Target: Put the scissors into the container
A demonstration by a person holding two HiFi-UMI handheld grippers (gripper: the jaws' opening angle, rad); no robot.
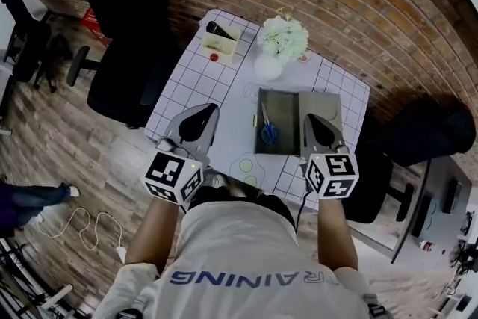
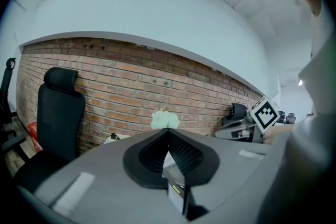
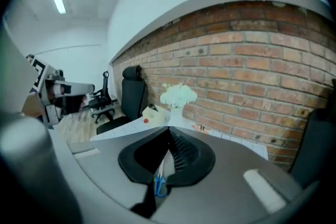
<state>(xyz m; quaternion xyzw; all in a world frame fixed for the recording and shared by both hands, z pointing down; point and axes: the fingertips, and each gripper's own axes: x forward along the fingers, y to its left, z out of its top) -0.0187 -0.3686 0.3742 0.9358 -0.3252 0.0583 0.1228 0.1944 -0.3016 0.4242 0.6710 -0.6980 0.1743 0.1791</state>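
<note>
Blue-handled scissors (image 1: 267,129) lie inside the left half of the open grey container (image 1: 285,99) on the grid-patterned table. Both grippers hang near the table's front edge, close to my body. My left gripper (image 1: 204,113) is left of the container, its jaws together with nothing between them. My right gripper (image 1: 313,120) sits over the container's right half (image 1: 327,104), also shut and empty. In the right gripper view the jaws (image 3: 169,129) meet at the tip, and the blue scissors handle (image 3: 159,186) shows below through the gap. The left gripper view shows shut jaws (image 2: 168,131).
A white vase of pale flowers (image 1: 278,41) stands behind the container. A small tray with a few items (image 1: 221,39) sits at the table's far left corner. Black office chairs stand at the left (image 1: 119,26) and right (image 1: 426,134). A cable (image 1: 89,224) lies on the floor.
</note>
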